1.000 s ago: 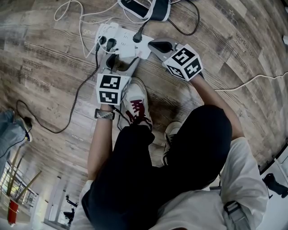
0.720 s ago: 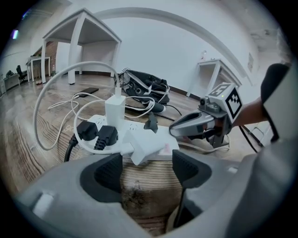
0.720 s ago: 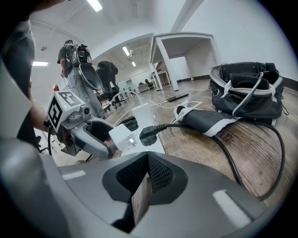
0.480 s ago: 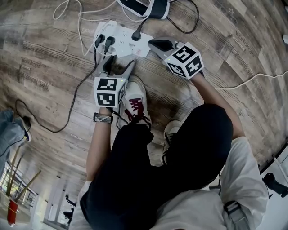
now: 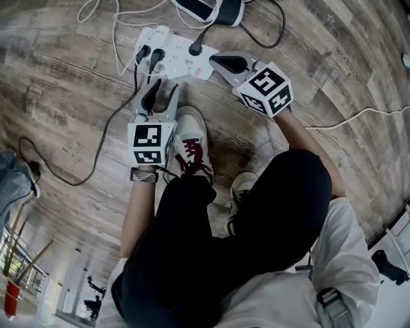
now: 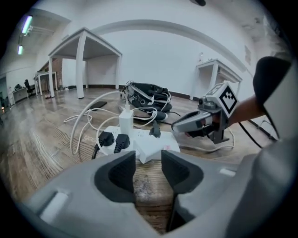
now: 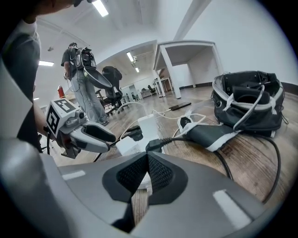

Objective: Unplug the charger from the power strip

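Note:
A white power strip (image 5: 182, 54) lies on the wooden floor. A white charger (image 6: 125, 122) stands upright in it beside two black plugs (image 5: 150, 56), and another black plug (image 5: 195, 46) sits nearer the right end. My left gripper (image 5: 160, 86) hovers just short of the strip's near edge. Its jaws have just been closing and stand apart with nothing between them (image 6: 148, 158). My right gripper (image 5: 214, 59) is shut, with its tip at the strip's right end. In the right gripper view the pads (image 7: 148, 155) meet in front of the strip (image 7: 139, 132).
A black bag (image 5: 208, 9) lies beyond the strip. A black cable (image 5: 96, 150) loops over the floor to the left, and a white cable (image 5: 359, 115) runs to the right. The person's shoe (image 5: 192, 150) sits just behind my left gripper. White tables (image 6: 84, 60) stand far off.
My left gripper has drawn back from the strip's edge toward the shoe, and its jaws have narrowed. The right gripper has stayed at the strip's right end.

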Motion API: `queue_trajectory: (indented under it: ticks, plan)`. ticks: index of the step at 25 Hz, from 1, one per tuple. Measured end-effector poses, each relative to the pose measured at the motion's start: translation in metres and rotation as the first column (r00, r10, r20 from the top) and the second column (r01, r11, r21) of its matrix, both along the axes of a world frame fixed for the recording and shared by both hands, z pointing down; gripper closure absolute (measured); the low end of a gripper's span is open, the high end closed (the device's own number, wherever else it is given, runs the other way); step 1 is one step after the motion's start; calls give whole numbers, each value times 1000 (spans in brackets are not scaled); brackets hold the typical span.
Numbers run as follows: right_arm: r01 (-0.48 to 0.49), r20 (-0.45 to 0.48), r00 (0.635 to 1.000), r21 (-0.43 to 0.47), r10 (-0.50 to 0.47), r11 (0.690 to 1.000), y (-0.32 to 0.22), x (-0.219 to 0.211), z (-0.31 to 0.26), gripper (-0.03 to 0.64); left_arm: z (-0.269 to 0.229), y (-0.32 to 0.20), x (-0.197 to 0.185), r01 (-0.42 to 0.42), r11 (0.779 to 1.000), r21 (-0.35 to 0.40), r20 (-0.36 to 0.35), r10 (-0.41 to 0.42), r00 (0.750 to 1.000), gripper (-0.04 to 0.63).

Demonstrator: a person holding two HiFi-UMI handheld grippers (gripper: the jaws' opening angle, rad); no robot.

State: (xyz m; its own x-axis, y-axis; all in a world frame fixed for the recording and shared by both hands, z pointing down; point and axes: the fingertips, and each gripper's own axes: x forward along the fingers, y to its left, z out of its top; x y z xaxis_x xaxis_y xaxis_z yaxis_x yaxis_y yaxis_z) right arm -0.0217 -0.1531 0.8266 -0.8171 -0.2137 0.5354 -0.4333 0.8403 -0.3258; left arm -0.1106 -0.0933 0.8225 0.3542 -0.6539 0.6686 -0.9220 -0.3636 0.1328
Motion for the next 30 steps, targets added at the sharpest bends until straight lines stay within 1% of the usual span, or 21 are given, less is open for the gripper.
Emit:
queue_trajectory:
  ticks: [2,5,9,11,12,15,18,22,24,28,30]
  plan:
    - [-11,17,1000,35,10,999,-5,-1,-11,615,-5,-5,-1,10,1000,27,14,-10,1000,433]
    - [-36,22,999,74,34,997,-13,5,-24,615,-9,-12,1,12,998,55,20,-13,1000,487]
    - [-84,30,996,110,81,990,-28,12,-44,615,-13,-26,2,51,995,80,5,-51,999,536]
    - [-90,35,996,144,86,985,-35,15,-58,615,-24,-35,5,62,992,112,-1,-62,998,580]
    - [-96,37,995,161,91,982,-39,17,-65,615,-31,-39,7,58,990,130,0,-58,998,591]
    - [-134,50,991,203,126,970,-52,22,-86,615,-52,-55,9,33,982,187,19,-37,999,591]
    - [-180,68,983,241,169,954,-63,22,-115,615,-78,-75,0,58,969,242,25,-65,998,591]
    - [-270,99,963,288,252,919,-81,27,-180,615,-135,-102,-17,106,949,298,20,-117,993,591]
    - [-293,106,956,313,273,904,-87,24,-219,615,-171,-109,-21,113,942,315,20,-126,992,591]
    - [-291,127,956,336,263,896,-94,10,-302,615,-253,-117,-24,97,935,341,34,-115,993,591]
    - [-285,131,958,354,255,891,-98,7,-346,615,-297,-121,-29,105,928,357,34,-125,992,591]
